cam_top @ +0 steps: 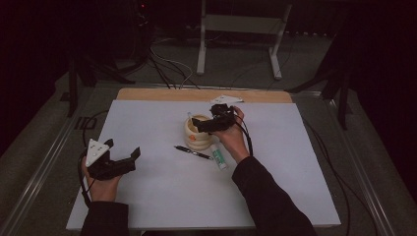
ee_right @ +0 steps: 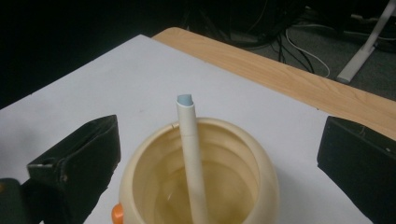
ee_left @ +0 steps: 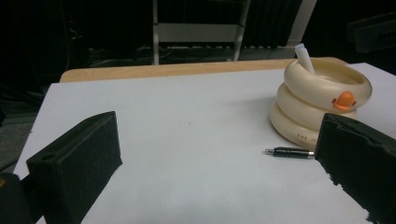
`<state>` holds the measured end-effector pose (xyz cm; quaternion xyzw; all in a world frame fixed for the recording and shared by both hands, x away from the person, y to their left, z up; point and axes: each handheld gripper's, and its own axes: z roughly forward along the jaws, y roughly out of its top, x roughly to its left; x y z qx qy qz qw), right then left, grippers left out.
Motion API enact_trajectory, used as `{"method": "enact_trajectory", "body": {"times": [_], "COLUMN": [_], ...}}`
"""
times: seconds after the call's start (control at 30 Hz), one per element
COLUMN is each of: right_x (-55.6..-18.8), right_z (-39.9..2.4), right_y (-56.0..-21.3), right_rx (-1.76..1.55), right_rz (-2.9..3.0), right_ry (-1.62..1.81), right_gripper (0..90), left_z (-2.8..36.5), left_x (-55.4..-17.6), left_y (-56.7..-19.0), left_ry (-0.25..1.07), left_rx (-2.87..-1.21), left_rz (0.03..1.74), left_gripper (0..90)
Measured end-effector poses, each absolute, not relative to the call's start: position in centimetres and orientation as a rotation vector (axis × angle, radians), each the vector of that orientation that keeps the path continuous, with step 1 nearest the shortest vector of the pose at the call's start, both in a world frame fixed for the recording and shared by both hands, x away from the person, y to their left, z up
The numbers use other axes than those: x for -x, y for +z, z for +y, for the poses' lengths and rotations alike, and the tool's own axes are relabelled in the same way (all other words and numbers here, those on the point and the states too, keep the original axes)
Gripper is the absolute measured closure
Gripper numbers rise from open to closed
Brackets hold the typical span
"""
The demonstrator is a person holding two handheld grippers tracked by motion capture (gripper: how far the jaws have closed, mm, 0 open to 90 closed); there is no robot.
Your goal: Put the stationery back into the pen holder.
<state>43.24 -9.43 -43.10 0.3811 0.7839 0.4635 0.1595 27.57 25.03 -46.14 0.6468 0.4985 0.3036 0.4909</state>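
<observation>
Right gripper (ee_right: 219, 154) fingers wide above cream holder (ee_right: 201, 186), white marker (ee_right: 191, 154) inside, lettering unreadable

The high view looks forward and down from above the person's side, taking in the whole white table (cam_top: 162, 187) from well off. The left gripper view sits low and near the tabletop, looking level between its own wide-set jaws; the cream pen holder (ee_left: 322, 105) stands beyond the right-hand jaw, the black pen (ee_left: 289, 152) just beside that jaw. The right gripper view hangs close above the same holder (ee_right: 198, 182), looking steeply down, the holder between its jaws. All three share it
</observation>
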Motion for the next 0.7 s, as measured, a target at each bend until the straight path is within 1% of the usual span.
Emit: {"method": "enact_trajectory", "body": {"times": [0.7], "right_x": [-41.7], "right_z": [-10.2], "right_y": [-41.8], "right_rx": [-1.121], "right_rz": [2.385], "right_ry": [1.148], "right_gripper": [0.0], "left_z": [25.2], "left_x": [-27.4], "left_y": [-46.0], "left_ry": [0.742], "left_rx": [-1.552], "left_rz": [1.211], "left_gripper": [0.7]}}
